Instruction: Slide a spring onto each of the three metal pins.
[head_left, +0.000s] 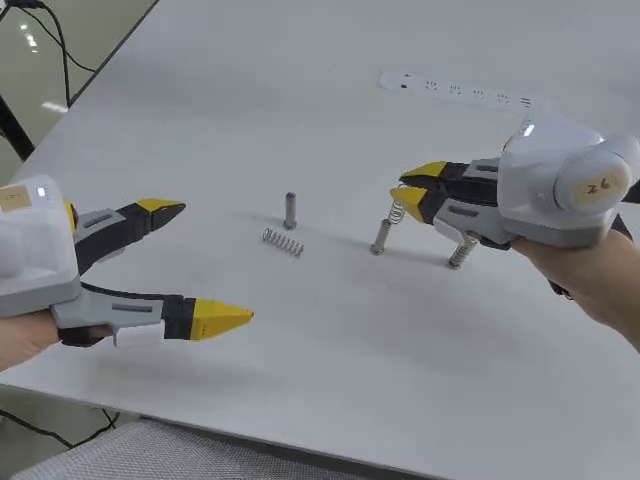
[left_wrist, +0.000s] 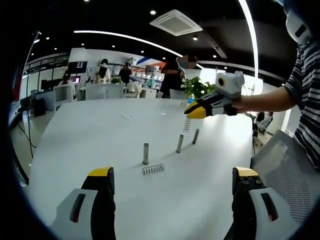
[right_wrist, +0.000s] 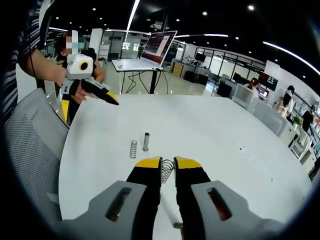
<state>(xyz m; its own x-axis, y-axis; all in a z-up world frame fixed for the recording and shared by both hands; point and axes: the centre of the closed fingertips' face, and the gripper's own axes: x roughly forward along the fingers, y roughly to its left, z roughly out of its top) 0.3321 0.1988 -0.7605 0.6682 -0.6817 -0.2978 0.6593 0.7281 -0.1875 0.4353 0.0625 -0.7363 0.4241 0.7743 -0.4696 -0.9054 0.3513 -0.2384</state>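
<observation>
Broadly, the white table (head_left: 350, 380) gives plenty of bare surface. Its left edge runs away diagonally at the upper left of the head view and its near edge crosses the bottom. A white power strip (head_left: 455, 88) lies far back, well apart from the work.

The left gripper (head_left: 208, 262) hovers over the near left part of the table with its jaws spread wide and nothing between them. Open tabletop lies between it and the pins. The right gripper (head_left: 402, 186) reaches in from the right with its jaws drawn narrow, nipping the top of the held spring (head_left: 397, 211). That spring hangs down from the yellow tips, just above the middle pin (head_left: 381, 237).

Three metal pins stand in a loose row at mid-table. The left pin (head_left: 290, 210) is bare and upright, and the middle pin is bare too. The right pin (head_left: 462, 252) sits under the right gripper's body, and its shaft looks ribbed with coils. A loose spring (head_left: 283, 242) lies on its side just in front of the left pin.
</observation>
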